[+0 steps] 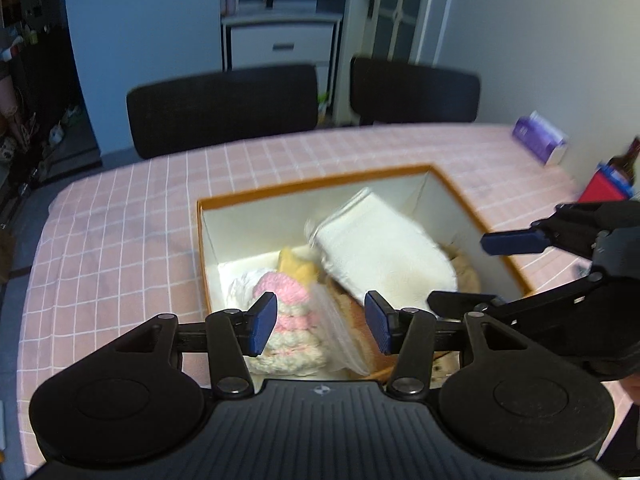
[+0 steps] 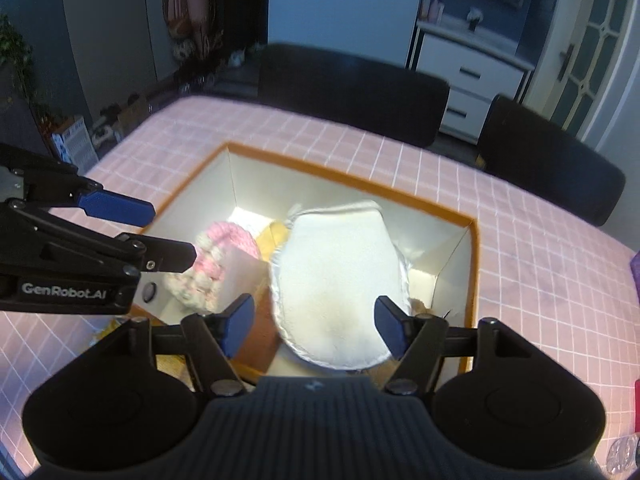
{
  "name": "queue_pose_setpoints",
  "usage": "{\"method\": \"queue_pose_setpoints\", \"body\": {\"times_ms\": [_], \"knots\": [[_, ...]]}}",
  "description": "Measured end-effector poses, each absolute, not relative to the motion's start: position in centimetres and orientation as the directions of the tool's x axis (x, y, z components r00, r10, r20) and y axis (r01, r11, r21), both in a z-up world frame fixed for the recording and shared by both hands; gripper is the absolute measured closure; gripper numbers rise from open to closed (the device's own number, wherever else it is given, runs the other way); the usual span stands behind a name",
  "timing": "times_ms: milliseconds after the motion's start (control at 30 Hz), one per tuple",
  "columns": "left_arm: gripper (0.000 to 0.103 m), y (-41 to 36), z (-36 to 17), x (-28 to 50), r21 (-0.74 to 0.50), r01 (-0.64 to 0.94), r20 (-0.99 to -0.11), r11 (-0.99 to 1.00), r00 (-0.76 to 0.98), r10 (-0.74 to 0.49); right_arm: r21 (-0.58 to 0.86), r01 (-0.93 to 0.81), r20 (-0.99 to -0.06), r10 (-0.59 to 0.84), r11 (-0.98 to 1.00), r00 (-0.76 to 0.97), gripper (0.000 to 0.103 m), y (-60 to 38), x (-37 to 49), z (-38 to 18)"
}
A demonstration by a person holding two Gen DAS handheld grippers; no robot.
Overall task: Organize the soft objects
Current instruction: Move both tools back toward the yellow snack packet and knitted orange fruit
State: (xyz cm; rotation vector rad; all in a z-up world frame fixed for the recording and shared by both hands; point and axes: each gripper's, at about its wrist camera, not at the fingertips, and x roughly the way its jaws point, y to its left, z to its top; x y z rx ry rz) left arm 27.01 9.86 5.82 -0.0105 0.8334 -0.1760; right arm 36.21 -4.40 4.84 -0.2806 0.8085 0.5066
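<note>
An orange-rimmed box with white walls stands on the pink checked tablecloth. Inside lie a white padded mitt, a pink and cream knitted piece, something yellow and a clear plastic bag. A beige furry thing shows under the mitt. My left gripper hangs open above the knitted piece, holding nothing. Over the near end of the mitt, my right gripper is open, its pads clear of the mitt.
Two black chairs stand at the table's far edge. A purple tissue box, a red box and a dark bottle sit at the right end of the table. A white cabinet is behind.
</note>
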Motion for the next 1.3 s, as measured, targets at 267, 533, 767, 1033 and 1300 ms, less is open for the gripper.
{"method": "queue_pose_setpoints", "body": {"times_ms": [267,533,767,1033,1300], "knots": [[0.044,9.7,6.5,20.3,-0.063,0.177,-0.566,0.982,0.804,-0.182,0.004,-0.475,-0.636,0.369,0.88,0.678,0.033,-6.1,31.1,5.0],[0.044,9.8,4.3,13.6,-0.109,0.193,-0.406,0.975,0.887,-0.221,-0.03,-0.424,-0.494,0.355,0.905,0.794,0.031,-7.5,24.8,2.7],[0.044,10.4,0.6,9.9,-0.133,0.125,-0.343,0.983,0.925,-0.164,-0.048,-0.401,-0.409,0.348,0.915,0.843,0.03,-8.9,20.0,-0.5],[0.043,11.6,-4.5,7.0,-0.22,0.022,-0.393,0.975,0.913,-0.11,-0.009,-0.371,-0.432,0.332,0.928,0.839,0.026,-9.9,17.1,-6.2],[0.034,11.2,-7.4,6.1,-0.149,-0.011,-0.469,0.989,0.881,-0.061,0.018,-0.384,-0.503,0.34,0.923,0.795,0.026,-8.5,16.0,-10.3]]}}
